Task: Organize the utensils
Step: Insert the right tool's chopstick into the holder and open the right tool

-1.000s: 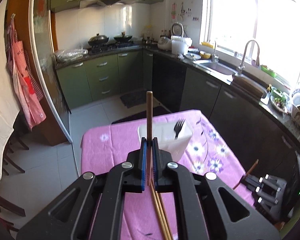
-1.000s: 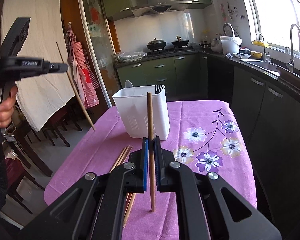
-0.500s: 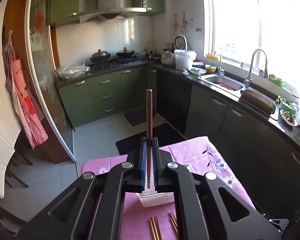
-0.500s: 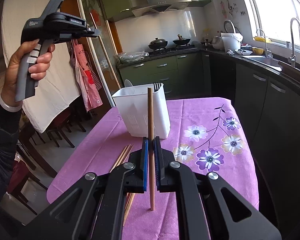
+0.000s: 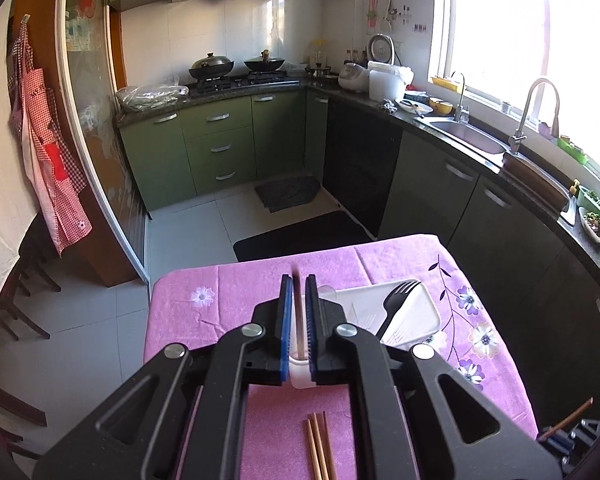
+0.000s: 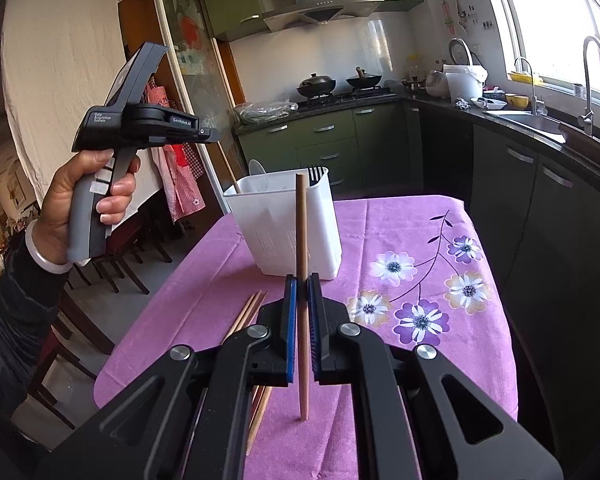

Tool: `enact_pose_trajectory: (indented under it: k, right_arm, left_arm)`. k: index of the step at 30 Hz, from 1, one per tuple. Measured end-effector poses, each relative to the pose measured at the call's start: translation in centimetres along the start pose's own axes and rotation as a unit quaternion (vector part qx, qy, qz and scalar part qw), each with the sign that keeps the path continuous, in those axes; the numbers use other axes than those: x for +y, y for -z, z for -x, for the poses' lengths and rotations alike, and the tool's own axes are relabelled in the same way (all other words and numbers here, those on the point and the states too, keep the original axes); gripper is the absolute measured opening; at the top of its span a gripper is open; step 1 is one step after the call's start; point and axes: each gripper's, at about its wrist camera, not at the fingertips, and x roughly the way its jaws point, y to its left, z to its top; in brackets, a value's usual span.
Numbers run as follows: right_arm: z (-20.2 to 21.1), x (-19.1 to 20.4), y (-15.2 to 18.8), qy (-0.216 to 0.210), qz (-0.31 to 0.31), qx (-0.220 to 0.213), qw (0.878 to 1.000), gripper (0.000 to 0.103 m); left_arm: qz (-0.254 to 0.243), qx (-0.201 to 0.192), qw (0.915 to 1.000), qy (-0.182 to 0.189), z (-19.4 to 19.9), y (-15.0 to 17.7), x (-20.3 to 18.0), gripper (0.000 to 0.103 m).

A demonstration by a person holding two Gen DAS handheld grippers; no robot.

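Over on the left, the left gripper is clenched narrow on the left chopstick, whose lower end already dips into the white holder directly below its jaws. Best to let go only once the stick is upright and well inside, clear of the fork. On the right, the right gripper grasps the right chopstick upright, the holder just ahead; loose chopsticks lie on the tabletop beside its left jaw.
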Motion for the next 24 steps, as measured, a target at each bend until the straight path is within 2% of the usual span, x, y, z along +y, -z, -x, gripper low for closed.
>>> enact_pose_trajectory:
  k: [3, 11, 13, 15, 17, 21, 24]
  right_arm:
    - [0.0, 0.2, -2.1, 0.001, 0.007, -0.016, 1.000, 0.007]
    - [0.3, 1.6, -10.8, -0.011, 0.019, -0.098, 0.995, 0.007]
    - [-0.1, 1.6, -13.3, -0.015, 0.011, -0.126, 0.992, 0.007]
    - [-0.7, 1.6, -15.6, -0.011, 0.002, -0.148, 0.989, 0.007]
    - [-1.6, 1.8, -17.7, -0.007, -0.002, -0.165, 0.986, 0.007]
    - [-4.7, 2.2, -20.0, 0.012, 0.001, -0.153, 0.988, 0.007]
    - [-7.0, 2.4, -19.8, 0.018, 0.002, -0.126, 0.992, 0.007]
  left_arm:
    - [0.001, -0.009, 1.0000, 0.003, 1.3, 1.0, 0.5, 0.022]
    - [0.002, -0.022, 0.9993, 0.029, 5.7, 7.0, 1.7, 0.024]
    - [0.010, -0.023, 0.9990, 0.036, 6.6, 9.0, 2.4, 0.037]
    - [0.020, -0.024, 0.9988, 0.036, 7.3, 10.8, 3.1, 0.044]
    - [0.031, -0.027, 0.9986, 0.034, 7.8, 12.4, 3.8, 0.044]
    - [0.060, -0.028, 0.9972, 0.034, 8.3, 14.9, 5.2, 0.049]
    - [0.069, -0.019, 0.9968, 0.035, 7.9, 15.9, 5.9, 0.049]
